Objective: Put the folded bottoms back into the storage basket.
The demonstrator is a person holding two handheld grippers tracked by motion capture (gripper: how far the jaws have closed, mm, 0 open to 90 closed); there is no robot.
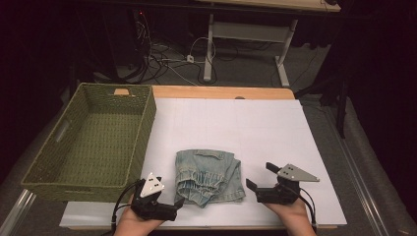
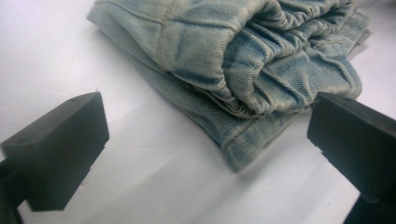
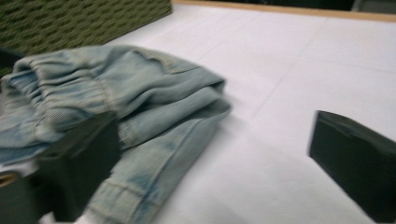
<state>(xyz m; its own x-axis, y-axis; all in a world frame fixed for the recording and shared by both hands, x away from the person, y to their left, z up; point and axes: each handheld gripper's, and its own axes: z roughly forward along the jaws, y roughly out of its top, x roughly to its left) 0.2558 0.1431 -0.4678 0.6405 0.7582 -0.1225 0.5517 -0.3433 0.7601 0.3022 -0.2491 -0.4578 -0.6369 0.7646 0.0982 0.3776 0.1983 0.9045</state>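
A folded light-blue denim garment lies on the white sheet near the table's front edge. My left gripper sits at its front left corner, pointing right. In the left gripper view the gripper is open, and the denim has a folded corner reaching in between the jaws. My right gripper is just right of the garment, pointing left. In the right gripper view this gripper is open wide; the denim spreads ahead, its edge running past the left jaw. Neither gripper holds anything.
A green woven basket stands on the left, beside the white sheet; its wall shows behind the denim. The wooden table edge runs along the back. Beyond are a desk frame and floor cables.
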